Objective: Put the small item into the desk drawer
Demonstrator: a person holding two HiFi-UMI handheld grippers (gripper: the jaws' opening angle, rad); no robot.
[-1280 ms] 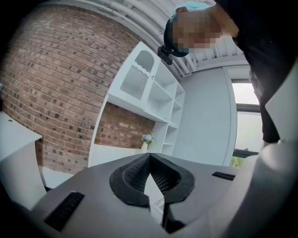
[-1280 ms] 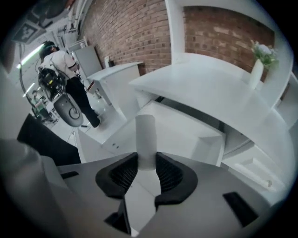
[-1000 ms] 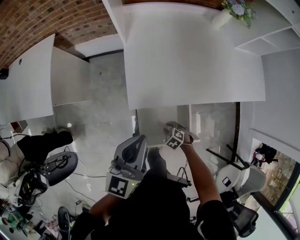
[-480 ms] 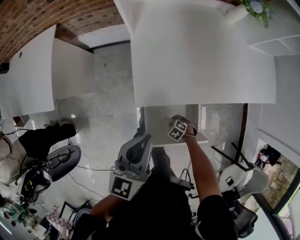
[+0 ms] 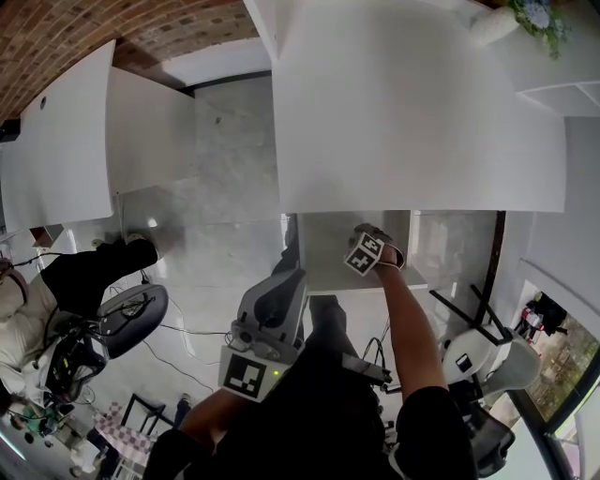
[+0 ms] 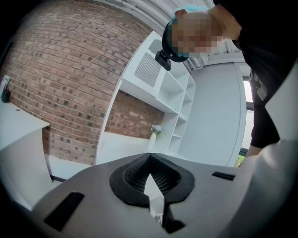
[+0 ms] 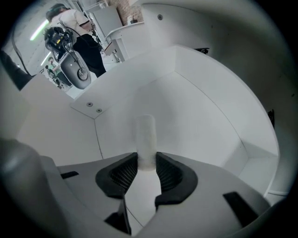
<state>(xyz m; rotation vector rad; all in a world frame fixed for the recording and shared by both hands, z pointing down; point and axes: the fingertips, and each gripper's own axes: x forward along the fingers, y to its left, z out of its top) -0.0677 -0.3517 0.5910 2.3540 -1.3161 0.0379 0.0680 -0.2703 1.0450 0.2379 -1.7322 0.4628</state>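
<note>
A small white cylinder (image 7: pixel 145 137) sticks out from between the pads of my right gripper (image 7: pixel 146 160), which is shut on it and points steeply down. Below it lies the white inside of the open desk drawer (image 7: pixel 205 116). In the head view the right gripper (image 5: pixel 369 251) hangs over that drawer (image 5: pixel 323 253), just in front of the white desk's (image 5: pixel 422 112) near edge. My left gripper (image 5: pixel 267 323) is held lower and nearer the body, left of the drawer. The left gripper's (image 6: pixel 150 162) tips meet with nothing between them, facing the room.
A vase of flowers (image 5: pixel 497 23) stands at the desk's far right corner, next to white shelves (image 6: pixel 172 93). A second white desk (image 5: pixel 56 169) is at the left. On the floor are a seated person (image 5: pixel 84 277), a black seat (image 5: pixel 127 314), cables and a white chair (image 5: pixel 487 361).
My right gripper has sunk toward the open drawer with the white cylinder still in it. The left gripper has dropped a little. The jaws keep the same width.
</note>
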